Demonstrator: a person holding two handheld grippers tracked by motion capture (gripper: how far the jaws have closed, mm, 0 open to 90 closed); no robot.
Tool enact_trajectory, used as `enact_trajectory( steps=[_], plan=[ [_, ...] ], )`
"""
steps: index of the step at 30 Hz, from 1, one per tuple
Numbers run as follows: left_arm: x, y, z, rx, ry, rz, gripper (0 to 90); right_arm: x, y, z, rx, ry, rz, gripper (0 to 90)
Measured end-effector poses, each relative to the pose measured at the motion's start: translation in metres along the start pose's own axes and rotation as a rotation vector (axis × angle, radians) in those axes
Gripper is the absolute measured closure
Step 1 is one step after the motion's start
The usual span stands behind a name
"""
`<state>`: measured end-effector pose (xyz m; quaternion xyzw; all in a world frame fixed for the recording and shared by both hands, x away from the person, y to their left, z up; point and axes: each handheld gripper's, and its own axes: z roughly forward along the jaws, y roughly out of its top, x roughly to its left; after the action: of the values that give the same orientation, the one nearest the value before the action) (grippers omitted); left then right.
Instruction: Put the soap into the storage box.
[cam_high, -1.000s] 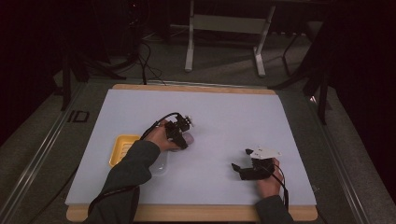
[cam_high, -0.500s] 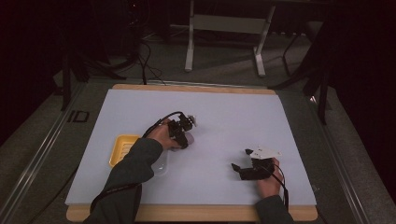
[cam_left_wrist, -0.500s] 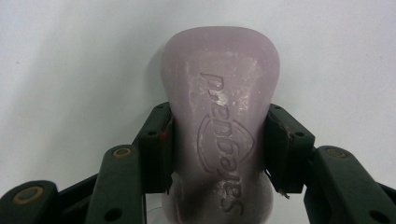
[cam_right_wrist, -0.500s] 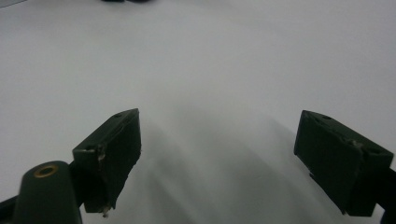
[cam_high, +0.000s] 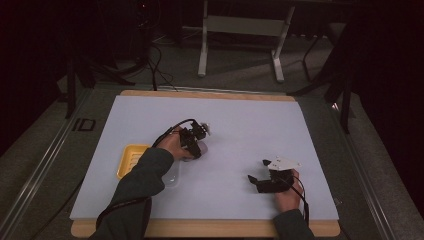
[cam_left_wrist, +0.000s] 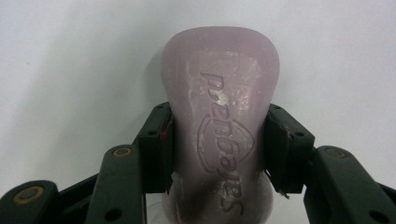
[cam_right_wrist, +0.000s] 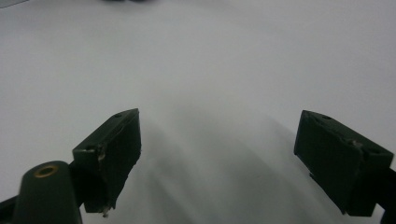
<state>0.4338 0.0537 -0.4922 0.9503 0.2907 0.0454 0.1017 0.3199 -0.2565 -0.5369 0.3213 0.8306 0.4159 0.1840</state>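
- Soap bar (cam_left_wrist: 219, 126), pale lilac with an embossed logo, sits pinched across its narrow waist by the left gripper (cam_left_wrist: 218, 144); one bar counted.
- Yellow tray (cam_high: 131, 160) at 9 o'clock of the left gripper, ridged like a soap dish, so probably where the bar belongs; one tray, nothing in it that I can make out.
- Clear lid or container (cam_high: 172, 176) just beside the tray, partly under the sleeve; too faint to be sure, count one.
- Left gripper in the high view (cam_high: 192, 142) is near table centre, jaws pressed onto the bar's sides, the bar low over the white table (cam_high: 240, 115) or touching it, cannot tell which.
- Waist grip looks deliberate: the narrowest part, so a slick bar is less likely to squirt out.
- Right gripper (cam_right_wrist: 219, 158), at 4 o'clock of the left one, has jaws spread wide with nothing between; parked on the table, likely idle.
- Two grippers, two hands.
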Motion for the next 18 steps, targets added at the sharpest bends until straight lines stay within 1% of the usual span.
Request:
enact_trajectory(
  steps=[1,4,7,14,15,18],
  plan=[
    [0.000,0.000,-0.001,-0.006,-0.003,-0.005,49.8,0.000,0.000,0.000,0.000,0.000,0.000,14.4],
    [-0.001,-0.001,-0.005,-0.017,0.006,-0.015,49.8,0.000,0.000,0.000,-0.002,-0.001,0.000,14.4],
    [-0.002,-0.002,-0.008,-0.028,-0.003,-0.027,49.8,0.000,0.000,0.000,-0.006,0.000,0.003,14.4],
    [-0.004,-0.004,-0.013,-0.044,-0.008,-0.040,49.7,0.000,0.000,-0.001,-0.008,-0.001,0.004,14.4],
    [-0.004,-0.005,-0.014,-0.044,-0.012,-0.053,49.7,0.000,0.000,-0.001,-0.008,-0.001,0.004,14.4],
    [-0.005,-0.007,-0.016,-0.049,-0.012,-0.075,49.8,0.000,0.000,-0.001,-0.008,0.000,0.005,14.4]
  ],
)
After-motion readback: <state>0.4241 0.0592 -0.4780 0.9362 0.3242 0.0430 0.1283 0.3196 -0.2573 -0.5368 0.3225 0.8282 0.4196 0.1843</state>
